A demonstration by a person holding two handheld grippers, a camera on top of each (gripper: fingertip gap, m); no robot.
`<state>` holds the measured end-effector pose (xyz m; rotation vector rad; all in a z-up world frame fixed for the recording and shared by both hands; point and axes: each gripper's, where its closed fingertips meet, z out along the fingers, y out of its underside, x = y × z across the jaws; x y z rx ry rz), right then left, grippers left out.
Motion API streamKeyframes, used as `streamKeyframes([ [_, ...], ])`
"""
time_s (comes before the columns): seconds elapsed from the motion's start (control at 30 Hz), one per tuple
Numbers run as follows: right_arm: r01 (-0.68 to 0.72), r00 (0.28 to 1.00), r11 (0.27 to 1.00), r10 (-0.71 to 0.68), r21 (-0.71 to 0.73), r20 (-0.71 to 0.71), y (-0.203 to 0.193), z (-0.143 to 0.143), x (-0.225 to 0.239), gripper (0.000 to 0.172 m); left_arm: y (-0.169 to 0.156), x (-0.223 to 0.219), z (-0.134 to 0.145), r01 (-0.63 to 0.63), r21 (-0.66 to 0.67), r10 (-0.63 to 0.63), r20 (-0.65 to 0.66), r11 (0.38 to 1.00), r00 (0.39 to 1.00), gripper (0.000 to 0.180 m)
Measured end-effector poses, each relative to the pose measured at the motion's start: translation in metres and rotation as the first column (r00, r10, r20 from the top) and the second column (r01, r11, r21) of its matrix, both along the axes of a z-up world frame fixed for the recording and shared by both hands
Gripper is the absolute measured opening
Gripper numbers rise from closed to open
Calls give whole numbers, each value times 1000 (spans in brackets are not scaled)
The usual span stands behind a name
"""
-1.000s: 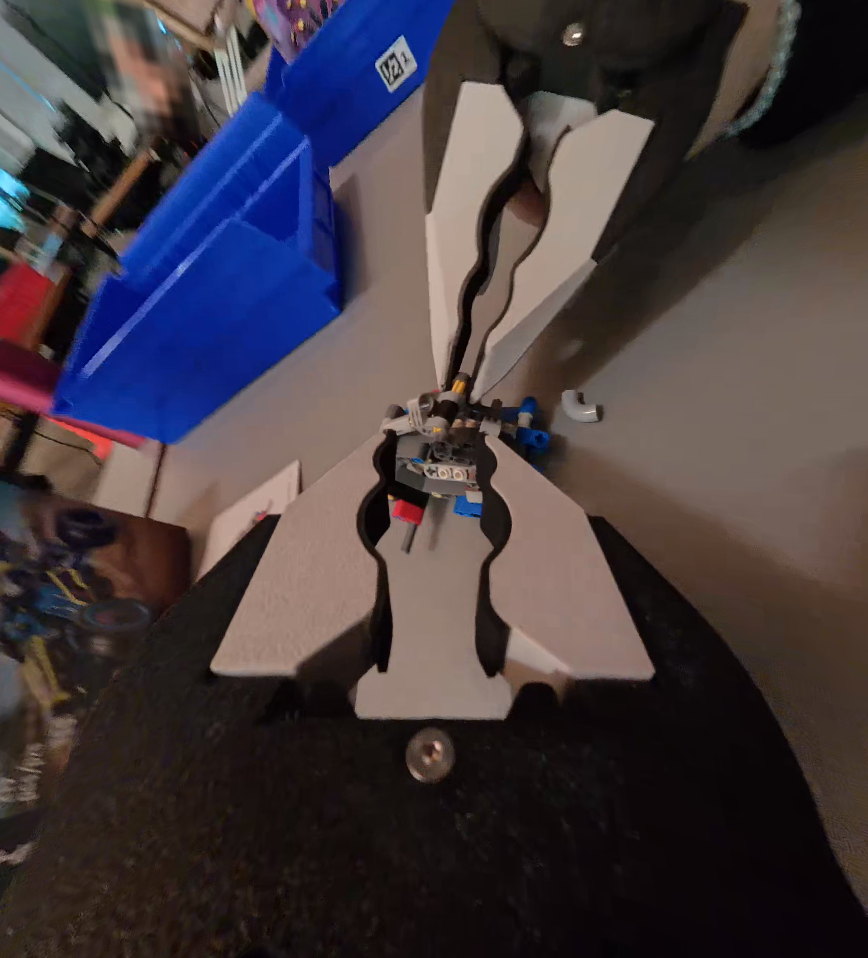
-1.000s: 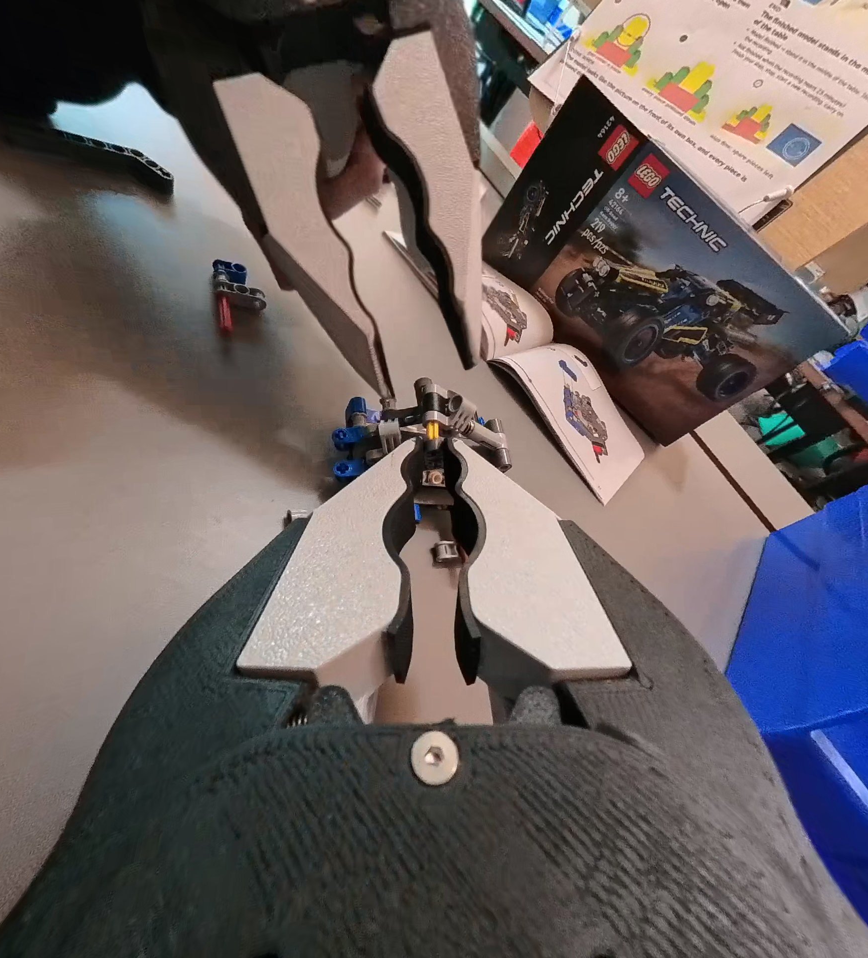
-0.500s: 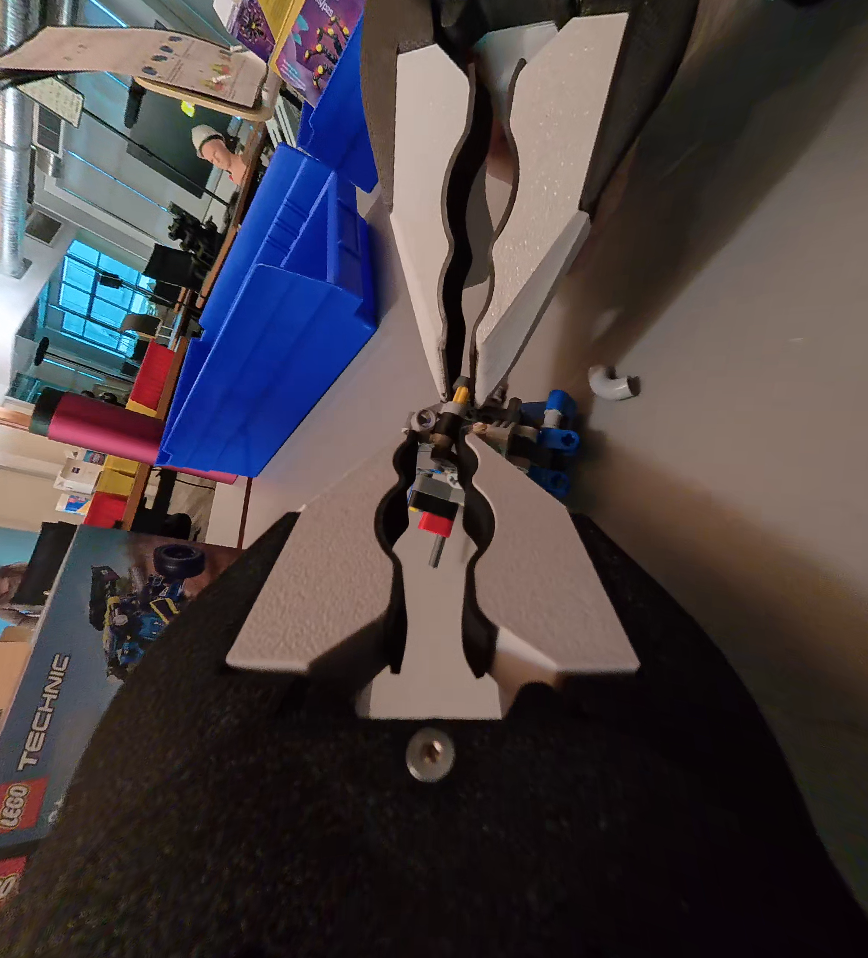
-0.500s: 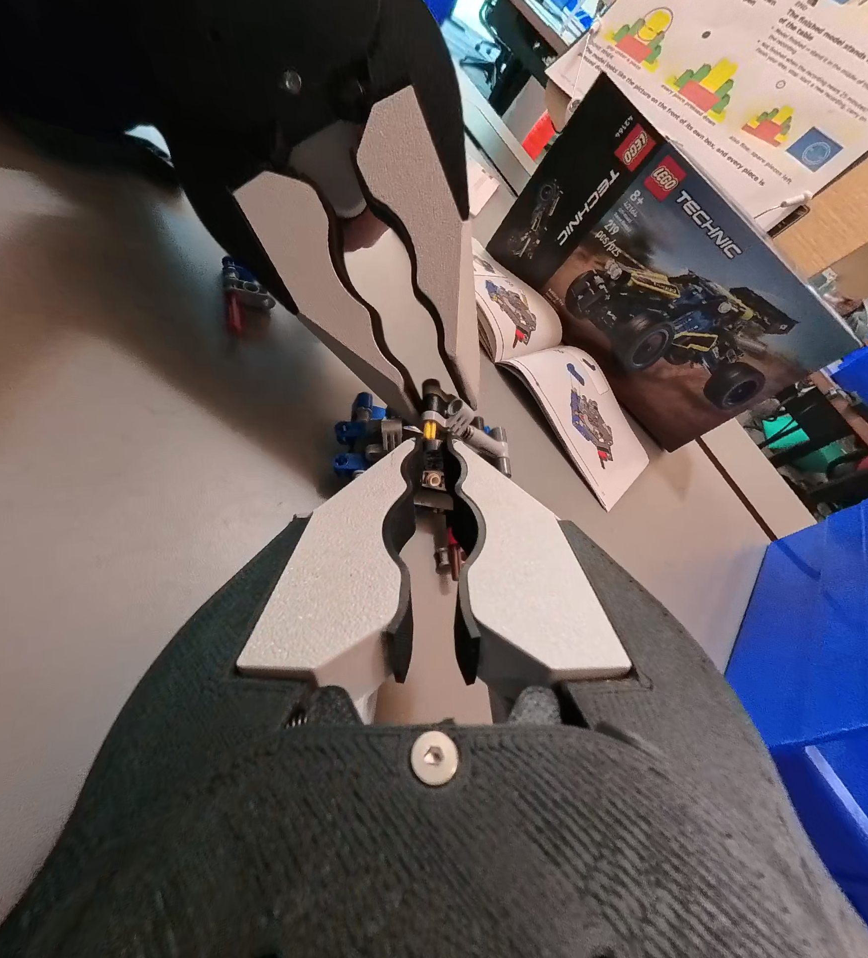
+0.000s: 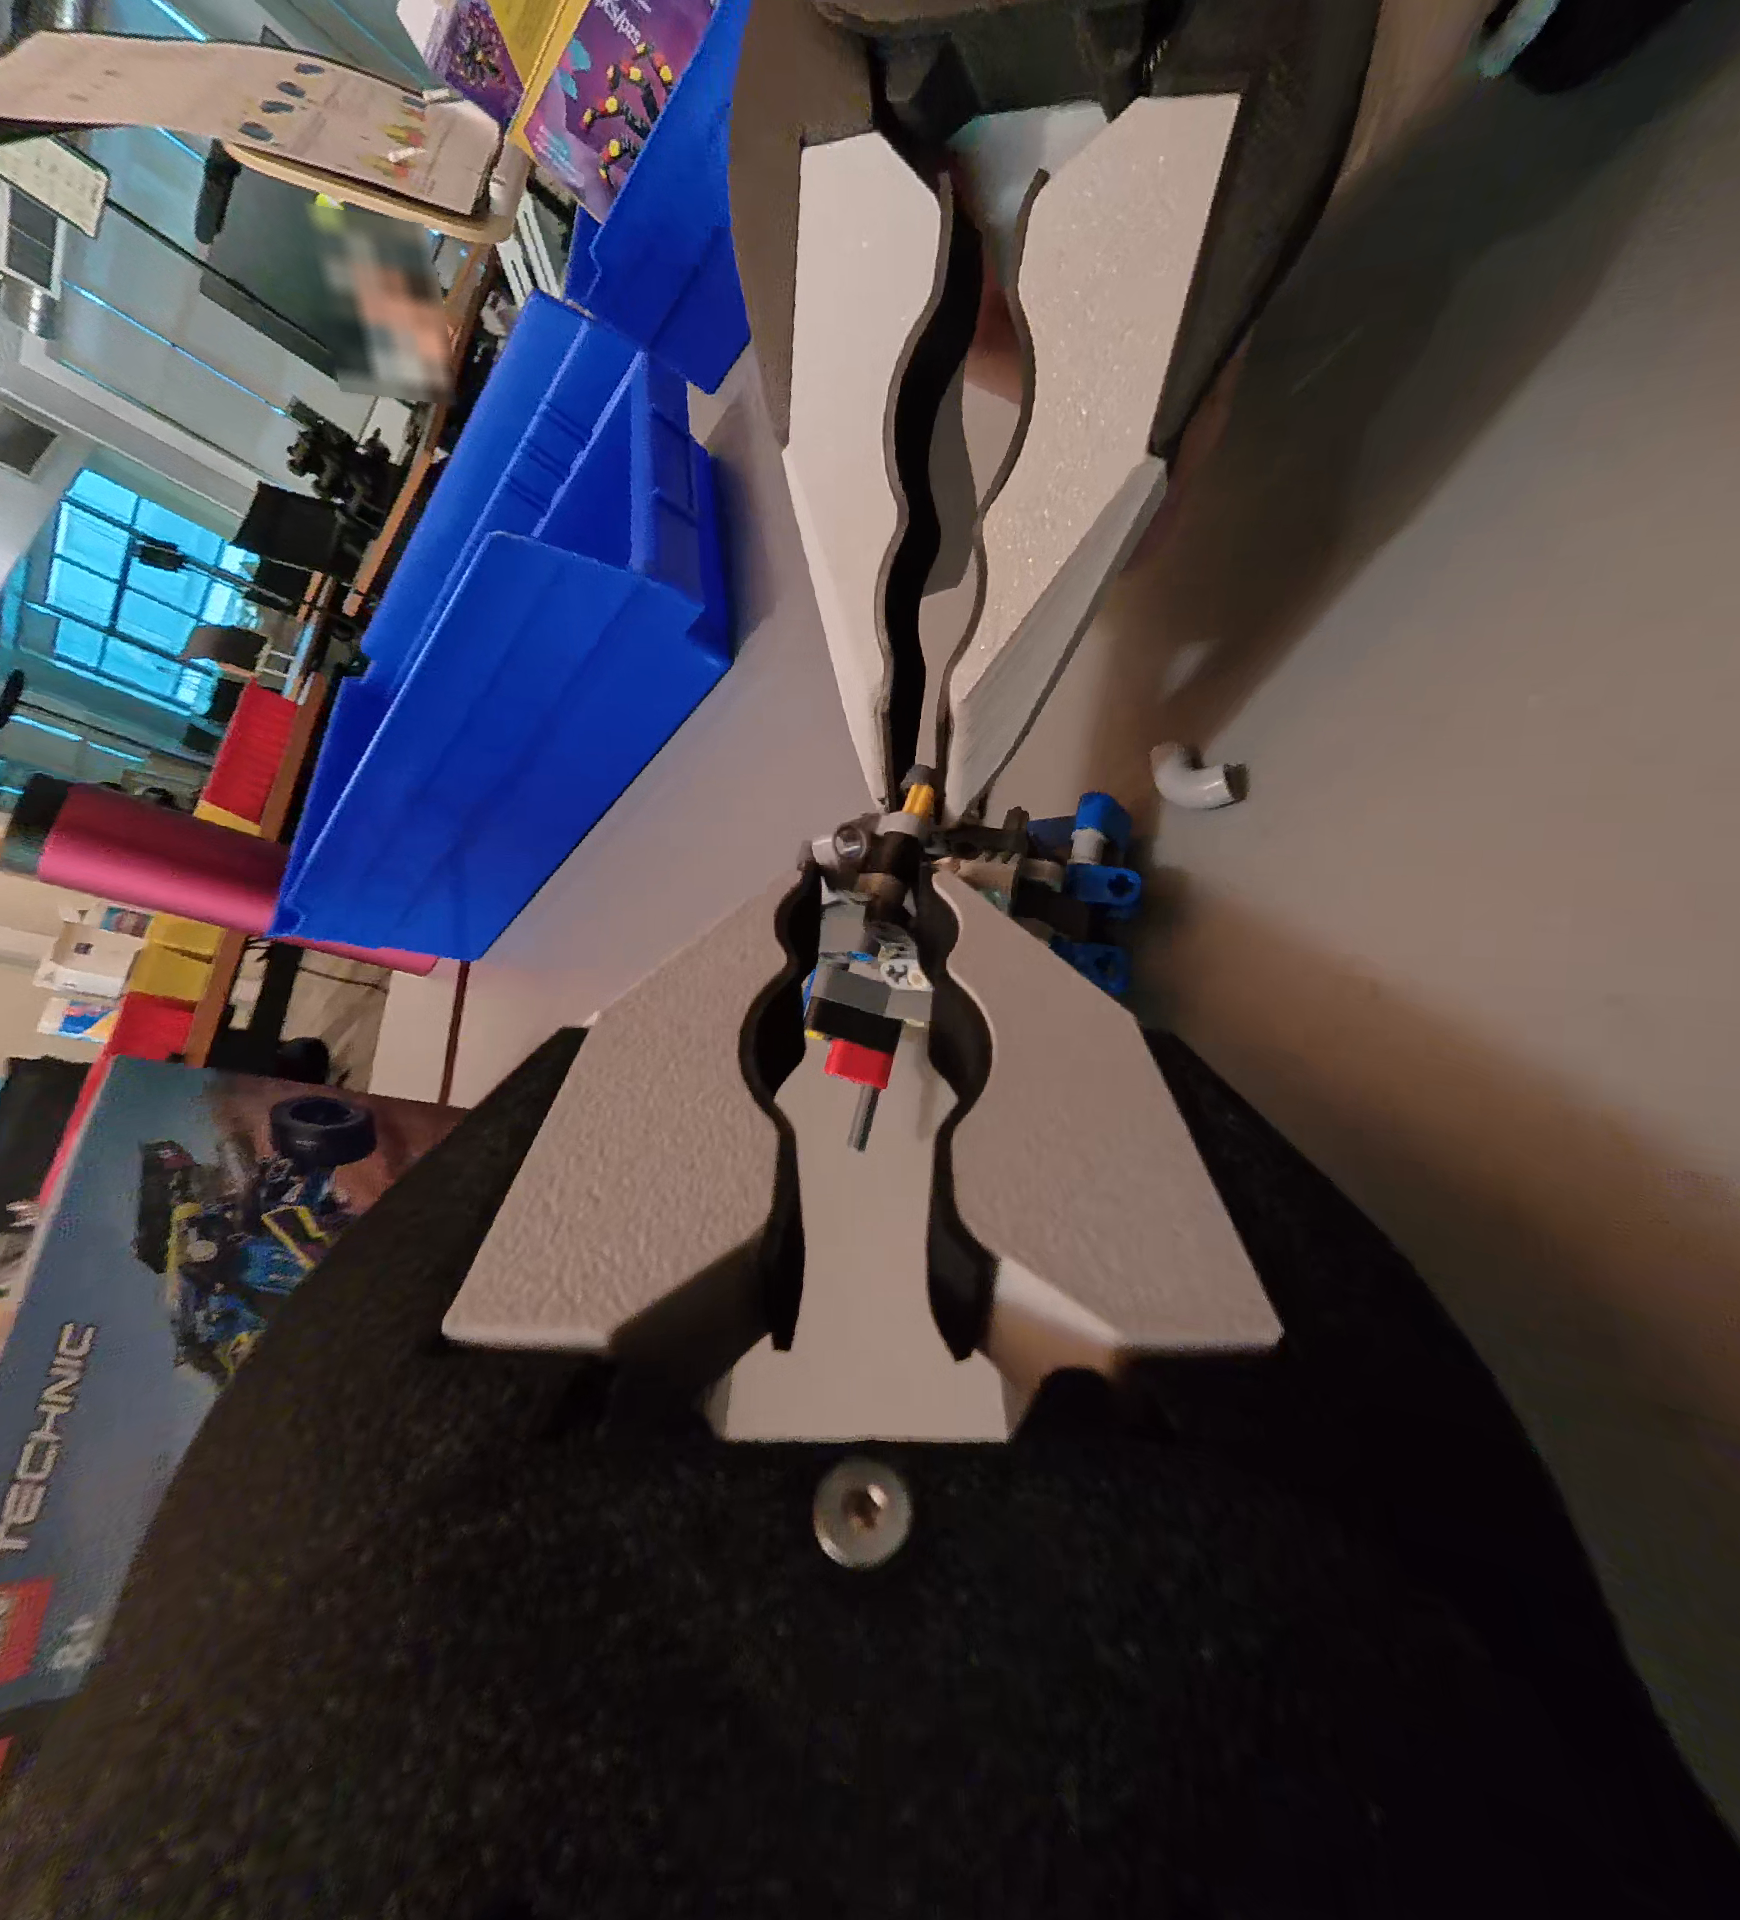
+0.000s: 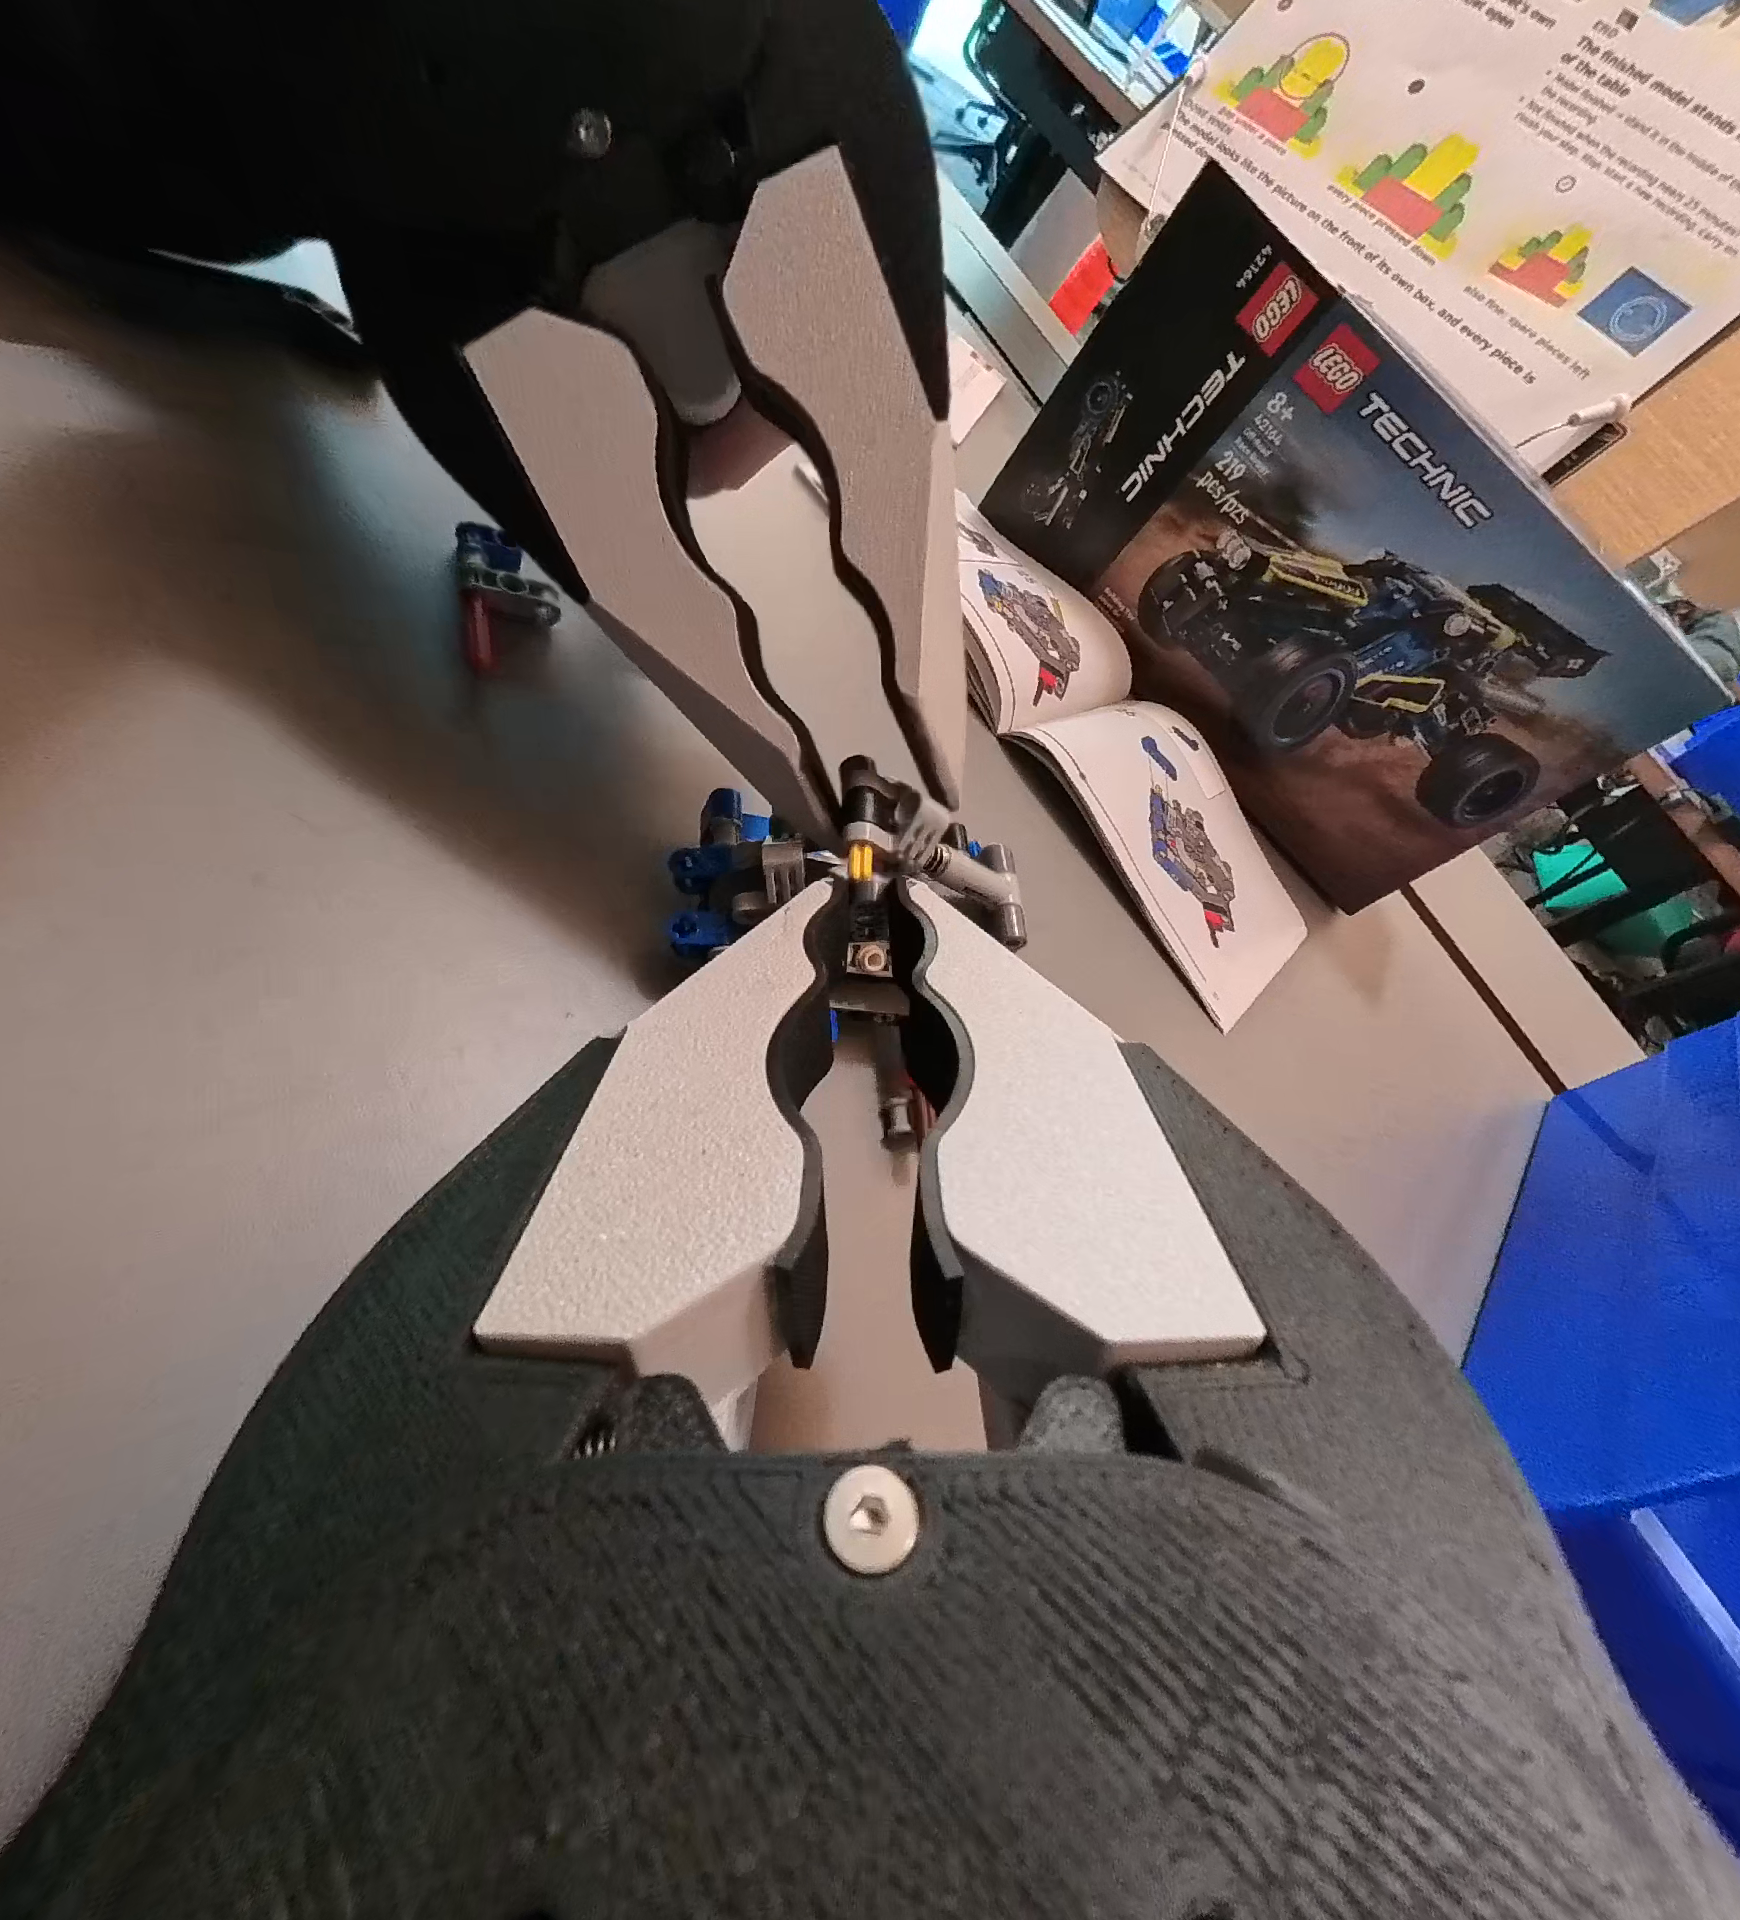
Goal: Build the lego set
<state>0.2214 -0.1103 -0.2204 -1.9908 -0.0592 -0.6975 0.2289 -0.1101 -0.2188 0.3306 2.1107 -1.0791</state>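
Near the lens, the left tool [image 5: 871, 883] has its tips closed on the dark hub of a small brick model [image 5: 871, 971], whose grey, black and red end runs back between the fingers. The right tool [image 6: 861, 894] meets it tip to tip, nearly shut, pinching the model's yellow-banded pin [image 6: 858, 862]. The model hangs just above the grey bench [image 6: 222, 935]. Just beside it lies a blue and grey cluster of parts [image 6: 720, 883]. Open bench spreads to one side; an open booklet [image 6: 1136, 821], a printed box [image 6: 1365, 582] and blue bins [image 5: 533, 675] edge the other.
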Motion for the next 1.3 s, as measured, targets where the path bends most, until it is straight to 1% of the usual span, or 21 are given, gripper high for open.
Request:
streamKeyframes([
  [0.07, -3, 1000, 1000, 3, 0, -2, 0, 0, 0, 5, 0, -5, 2, 28, -24, -29, -51, 999, 998, 19],
  [0.13, -8, 1000, 1000, 8, 2, -2, 1, 0, -1, 4, -1, -6, 3, 37, -28, -38, -62, 999, 997, 18],
  [0.27, -19, 1000, 1000, 19, -2, 1, 3, 0, -2, 4, -2, -4, 3, 21, -16, -22, -56, 1000, 998, 18],
  [0.37, -16, 1000, 1000, 16, -8, 13, 4, 0, -2, 4, 0, -2, 2, 6, -28, -9, -119, 1000, 993, 17],
  [0.47, 2, 1000, 1000, -2, -9, 28, 5, 2, 0, 4, 1, 1, 2, -20, -52, 13, -143, 998, 990, 17],
  [0.57, 10, 999, 1000, -9, -26, 47, 4, 2, 0, 4, 1, 2, 1, -43, -72, 29, -195, 996, 980, 16],
  [0.77, 34, 997, 995, -27, -93, 72, 0, 2, 2, 4, -3, 4, 0, -102, -27, 97, -144, 994, 985, 16],
  [0.83, 42, 997, 994, -35, -101, 67, 0, 2, 3, 4, -2, 6, 0, -117, 7, 117, -113, 993, 987, 16],
  [0.9, 40, 997, 996, -35, -77, 67, 1, 2, 4, 4, -1, 7, 0, -123, 15, 124, -119, 992, 985, 16],
  [0.97, 21, 997, 999, -17, -42, 79, 0, 2, 4, 4, -2, 6, 0, -114, -18, 109, -160, 993, 981, 16],
  [1.03, 1, 999, 1000, -1, 0, 54, -3, 2, 3, 5, -4, 4, 0, -109, -30, 102, -178, 994, 979, 16],
  [1.1, -1, 999, 1000, 1, 11, 46, -8, 2, 4, 7, -4, 4, 0, -110, -30, 103, -185, 993, 977, 16],
  [1.17, -27, 999, 999, 26, 25, 31, -8, 3, 0, 4, -4, 4, 0, -111, -47, 98, -218, 993, 971, 16],
  [1.3, -24, 999, 999, 22, 34, 40, -5, 3, 2, 4, -3, 4, -1, -107, -82, 82, -265, 991, 961, 16],
])
